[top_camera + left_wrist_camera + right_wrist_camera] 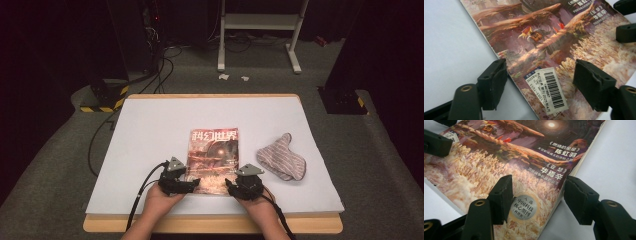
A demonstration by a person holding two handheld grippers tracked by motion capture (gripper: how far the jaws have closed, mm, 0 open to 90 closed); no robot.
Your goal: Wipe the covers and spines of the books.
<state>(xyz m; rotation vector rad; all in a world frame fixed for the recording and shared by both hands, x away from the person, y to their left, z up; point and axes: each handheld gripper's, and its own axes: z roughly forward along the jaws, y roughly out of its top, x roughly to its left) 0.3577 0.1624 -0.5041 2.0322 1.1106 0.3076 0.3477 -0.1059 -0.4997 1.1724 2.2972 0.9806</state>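
Magazine (pixel 213 159) laid flat mid-table (pixel 150 130), near edge towards the person. Left hand-held gripper (pixel 540 82) spread astride its near-left corner; right hand-held gripper (pixel 537 200) spread astride the near-right corner, contact probably none. Cloth (pixel 281 157) is seen well apart, right. Bare table left and beyond.

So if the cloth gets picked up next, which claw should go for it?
The right claw, I'd say. The cloth lies on the table to the right of the magazine, on that claw's side and apart from it. The left claw would have to cross over the magazine. Both are open.
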